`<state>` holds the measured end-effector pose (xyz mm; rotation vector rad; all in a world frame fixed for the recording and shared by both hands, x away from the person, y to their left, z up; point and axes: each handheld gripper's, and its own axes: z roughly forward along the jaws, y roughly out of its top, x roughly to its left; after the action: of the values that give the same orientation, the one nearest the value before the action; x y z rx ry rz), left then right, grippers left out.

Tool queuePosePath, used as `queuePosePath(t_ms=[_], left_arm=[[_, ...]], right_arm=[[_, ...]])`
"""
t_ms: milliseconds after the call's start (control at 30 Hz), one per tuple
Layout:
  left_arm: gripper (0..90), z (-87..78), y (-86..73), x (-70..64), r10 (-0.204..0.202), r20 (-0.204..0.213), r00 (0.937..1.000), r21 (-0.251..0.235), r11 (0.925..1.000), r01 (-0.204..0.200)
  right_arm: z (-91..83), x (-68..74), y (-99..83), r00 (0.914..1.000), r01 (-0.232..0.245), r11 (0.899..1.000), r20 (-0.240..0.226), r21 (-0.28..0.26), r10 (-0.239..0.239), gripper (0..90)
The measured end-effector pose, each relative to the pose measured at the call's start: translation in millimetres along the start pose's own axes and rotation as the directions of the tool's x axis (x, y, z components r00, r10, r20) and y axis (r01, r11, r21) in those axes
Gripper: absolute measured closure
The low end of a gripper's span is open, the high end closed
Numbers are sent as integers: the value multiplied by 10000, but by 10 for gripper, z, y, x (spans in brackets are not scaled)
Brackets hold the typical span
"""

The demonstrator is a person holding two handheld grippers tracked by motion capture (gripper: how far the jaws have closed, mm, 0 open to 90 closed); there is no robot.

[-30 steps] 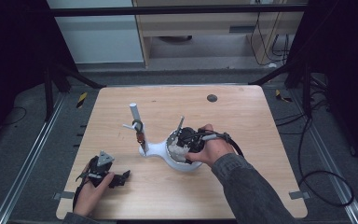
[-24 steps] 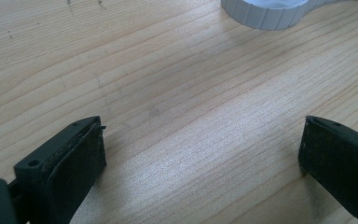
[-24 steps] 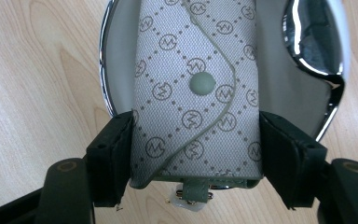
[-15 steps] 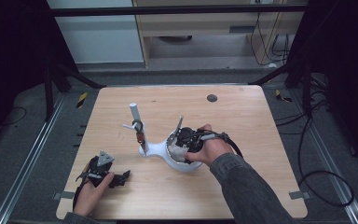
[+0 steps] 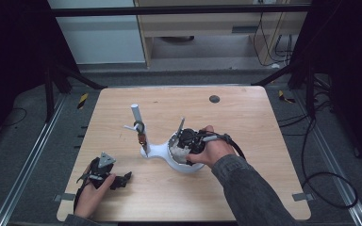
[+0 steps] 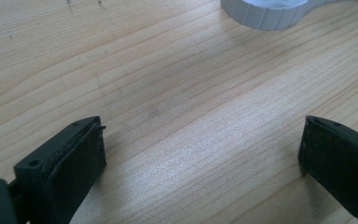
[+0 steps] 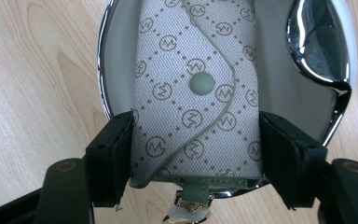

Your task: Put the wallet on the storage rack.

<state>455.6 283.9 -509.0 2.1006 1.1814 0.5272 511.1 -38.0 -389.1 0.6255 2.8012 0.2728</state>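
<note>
A grey patterned pouch (image 7: 196, 70) with a round snap button lies over a white, chrome-rimmed dish (image 7: 103, 70). My right gripper (image 7: 196, 149) is shut on the pouch's near end, one jaw against each side. In the high view the right gripper (image 5: 183, 147) sits over the dish (image 5: 184, 167), which is part of a white stand with an upright post (image 5: 136, 115). My left gripper (image 5: 122, 179) rests on the table at the lower left, apart from the stand. Its jaws stand wide open over bare wood (image 6: 200, 154).
A small brown item (image 5: 142, 138) hangs on the post below a dark ring. A shiny chrome piece (image 7: 319, 42) stands at the dish's edge. The stand's white ribbed base (image 6: 265, 14) lies ahead of the left gripper. A dark round hole (image 5: 214, 99) marks the table's far side.
</note>
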Motion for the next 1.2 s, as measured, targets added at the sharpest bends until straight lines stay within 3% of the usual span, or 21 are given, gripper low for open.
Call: queuePosePath(t_ms=[167, 200, 333, 900, 1200], left_arm=[[0, -1, 0, 1, 11, 1, 10000, 6, 10000, -11], [0, -1, 0, 1, 13, 5, 10000, 11, 10000, -13], [0, -1, 1, 1, 29, 7, 10000, 21, 10000, -29], [0, -1, 0, -2, 11, 9, 10000, 19, 10000, -11], [0, -1, 0, -3, 3, 12, 10000, 17, 10000, -3]], right_arm=[[40, -7, -6, 9994, -267, 9996, -241, -24, 266, 293], [51, -10, -7, 9986, -405, 9992, -338, 5, 405, 254], [13, -13, -8, 9972, -683, 9971, -313, -346, 672, 209], [-45, -14, -29, 9981, -593, 9960, -193, -665, 582, 220], [-75, 2, -64, 9975, -705, 9932, -107, -932, 698, 137]])
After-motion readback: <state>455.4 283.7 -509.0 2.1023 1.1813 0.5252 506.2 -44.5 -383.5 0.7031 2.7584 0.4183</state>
